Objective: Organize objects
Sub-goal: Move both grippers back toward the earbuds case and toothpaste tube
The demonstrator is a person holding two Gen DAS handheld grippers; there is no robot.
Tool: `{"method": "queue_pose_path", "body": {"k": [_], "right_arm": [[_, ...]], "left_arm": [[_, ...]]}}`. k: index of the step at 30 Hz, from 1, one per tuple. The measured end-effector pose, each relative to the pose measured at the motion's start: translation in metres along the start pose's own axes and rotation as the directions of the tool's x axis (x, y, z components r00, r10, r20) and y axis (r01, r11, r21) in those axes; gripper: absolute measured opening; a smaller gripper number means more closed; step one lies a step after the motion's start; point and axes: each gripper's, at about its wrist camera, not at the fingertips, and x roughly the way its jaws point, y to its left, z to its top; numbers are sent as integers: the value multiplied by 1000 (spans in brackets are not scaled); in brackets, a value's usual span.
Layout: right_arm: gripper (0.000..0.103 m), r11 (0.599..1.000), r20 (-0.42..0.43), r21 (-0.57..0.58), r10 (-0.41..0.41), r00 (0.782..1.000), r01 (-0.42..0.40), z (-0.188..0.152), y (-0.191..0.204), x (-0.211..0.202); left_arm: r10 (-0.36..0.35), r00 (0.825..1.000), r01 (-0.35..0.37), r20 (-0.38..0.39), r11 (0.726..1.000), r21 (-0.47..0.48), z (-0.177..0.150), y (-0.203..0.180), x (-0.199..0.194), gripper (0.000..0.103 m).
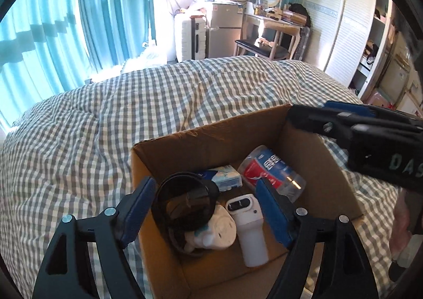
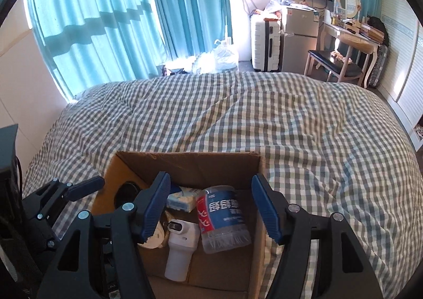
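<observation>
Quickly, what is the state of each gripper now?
Left gripper: open, holding nothing, above the cardboard box.
Right gripper: open, holding nothing, above the same box.

Daylight through teal curtains (image 2: 105,21); glare at floor; fisheye-bent edges.

The right gripper (image 2: 211,209) hangs spread wide over a cardboard box (image 2: 185,164) on the bed (image 2: 304,127), holding nothing; a water bottle (image 2: 223,218) lies inside.
</observation>
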Motion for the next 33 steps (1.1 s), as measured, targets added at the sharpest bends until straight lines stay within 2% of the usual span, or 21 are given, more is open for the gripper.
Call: {"method": "queue_pose_path", "body": {"k": [3,7,8,9,10,15,19,21,24,27,33], "right_arm": [[64,1000,43,6,-6,999,6,2,0,-30],[69,1000,98,3,-7,995,6,4,-1,-81],[69,1000,112,0,-8,994,8,4,-1,-95],[69,1000,125,-3,-9,992,9,3,0,-106],[69,1000,137,-6,-9,991,10,3,1,-119],[75,999,178,-44,-4,984,12,-6,10,-174],[76,997,214,-73,1,977,15,-22,18,-209],[76,993,217,-114,-5,976,30,-33,26,-219],[78,988,209,-149,-11,978,43,-50,34,-226],[78,984,191,-175,16,982,18,-67,40,-224],[78,975,151,-221,50,987,-15,-104,43,-214]], "left_arm": [[28,1000,-28,10,999,-19,0,0,-19,83],[24,999,-22,48,999,-39,-3,-2,-59,83],[28,998,-25,58,999,-40,-3,-2,-69,86],[36,997,-33,72,999,-42,-3,-3,-80,95],[50,994,-45,97,997,-55,-4,-4,-96,98],[56,986,-42,156,995,-89,-7,-8,-148,99],[95,979,-77,179,992,-101,-14,-8,-182,100],[134,972,-115,190,987,-111,-21,-7,-195,100],[141,970,-118,197,985,-123,-34,-3,-211,100],[183,964,-154,193,976,-154,-51,3,-222,100],[210,963,-167,170,957,-237,-84,14,-231,100]]}}
